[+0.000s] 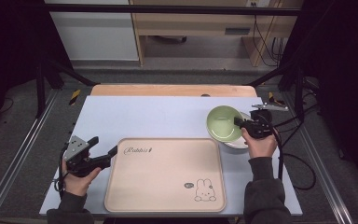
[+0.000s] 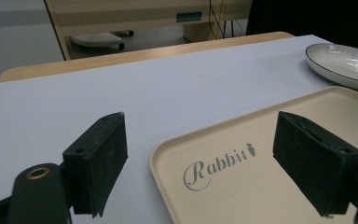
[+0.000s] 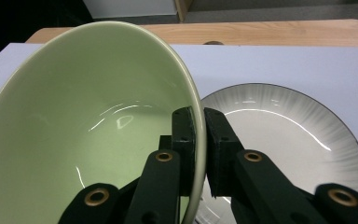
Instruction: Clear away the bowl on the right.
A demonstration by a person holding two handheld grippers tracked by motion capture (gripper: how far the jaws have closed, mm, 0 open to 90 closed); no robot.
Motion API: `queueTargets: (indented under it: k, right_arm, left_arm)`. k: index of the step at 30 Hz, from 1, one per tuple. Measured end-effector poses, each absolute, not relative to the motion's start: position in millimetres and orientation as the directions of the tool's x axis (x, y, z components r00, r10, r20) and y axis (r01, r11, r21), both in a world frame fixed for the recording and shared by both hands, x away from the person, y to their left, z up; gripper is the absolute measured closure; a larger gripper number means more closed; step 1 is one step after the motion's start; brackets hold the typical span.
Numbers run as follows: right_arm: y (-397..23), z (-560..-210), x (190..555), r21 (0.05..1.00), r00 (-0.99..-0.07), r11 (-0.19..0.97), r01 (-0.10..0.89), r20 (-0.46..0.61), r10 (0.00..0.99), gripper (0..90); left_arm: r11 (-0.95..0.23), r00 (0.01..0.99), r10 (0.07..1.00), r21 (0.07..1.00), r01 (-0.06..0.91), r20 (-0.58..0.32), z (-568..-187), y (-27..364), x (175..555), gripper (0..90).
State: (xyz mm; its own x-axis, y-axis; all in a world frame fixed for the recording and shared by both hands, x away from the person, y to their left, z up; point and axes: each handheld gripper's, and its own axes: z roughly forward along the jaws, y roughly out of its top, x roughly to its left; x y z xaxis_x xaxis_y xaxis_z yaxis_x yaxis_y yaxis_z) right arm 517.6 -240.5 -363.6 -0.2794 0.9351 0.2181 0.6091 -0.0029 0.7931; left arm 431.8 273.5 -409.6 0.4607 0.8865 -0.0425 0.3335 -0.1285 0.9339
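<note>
R gripper (image 3: 199, 154) jaws pinched on rim of green bowl (image 1: 223, 123), far right of table, tilted above grey plate (image 3: 284, 135) w/ rim grip so it lifts clear; L gripper (image 2: 214, 163) jaws wide, holding nothing, near-left by tray (image 1: 165, 175), prob. ready to steady it.

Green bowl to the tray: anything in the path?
Nothing visible. The right gripper pinches the green bowl by its rim above the white plate. The mat between bowl and beige tray is bare; the open left gripper waits at the tray's far corner.
</note>
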Motion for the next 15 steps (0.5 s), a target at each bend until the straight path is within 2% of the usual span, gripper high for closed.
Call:
queueTargets:
  k: [15]
  right_arm:
    - [-203, -347, 497, 0.815, -0.410, 0.073, 0.575, 0.210, 0.888, 84.0]
  left_arm:
    - [-0.128, 0.472, 0.880, 0.936, 0.327, -0.044, -408, 272, 430, 17.0]
